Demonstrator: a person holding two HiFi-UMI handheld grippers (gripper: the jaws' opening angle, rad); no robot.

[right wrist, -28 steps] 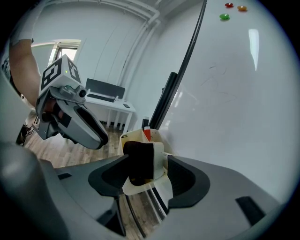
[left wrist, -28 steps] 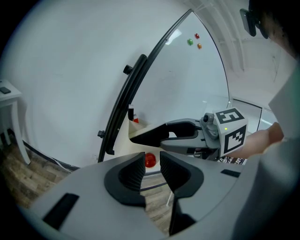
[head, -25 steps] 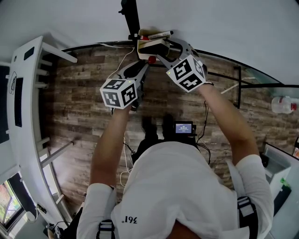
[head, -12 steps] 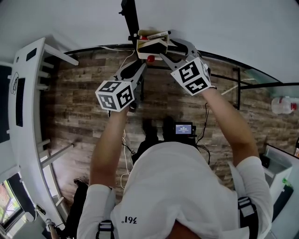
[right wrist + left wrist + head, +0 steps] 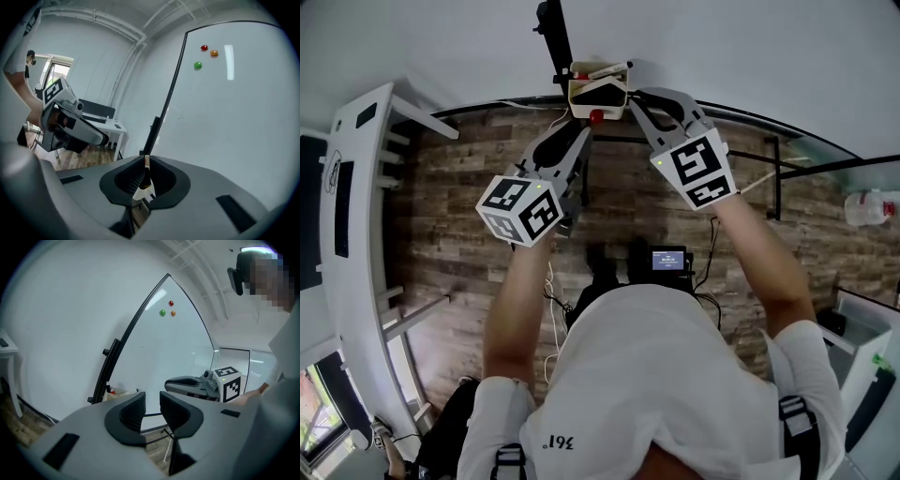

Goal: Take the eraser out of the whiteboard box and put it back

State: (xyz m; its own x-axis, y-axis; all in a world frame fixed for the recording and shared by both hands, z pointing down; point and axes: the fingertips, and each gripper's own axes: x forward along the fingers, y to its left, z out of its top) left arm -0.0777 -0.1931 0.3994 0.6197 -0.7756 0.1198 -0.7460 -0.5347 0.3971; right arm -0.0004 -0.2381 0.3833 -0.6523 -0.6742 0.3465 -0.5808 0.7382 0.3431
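Head view: the eraser [image 5: 598,91], a dark block, sits in the pale box [image 5: 577,98]. Your right hand-held gripper [image 5: 637,97] is just beside the box and your left hand-held gripper [image 5: 579,136] is below it.

Left gripper view: its ribbed black pads [image 5: 136,409] stand narrowly apart with nothing between them, facing the glossy whiteboard [image 5: 178,343].

Right gripper view: its jaws have just been closing and are almost together, gripping nothing. A pale sliver shows through the slit.

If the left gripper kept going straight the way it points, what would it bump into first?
Probably the whiteboard, low down, just right of the box. The left gripper has open, empty jaws and nothing shows in between, but how far off the board is I can't tell.
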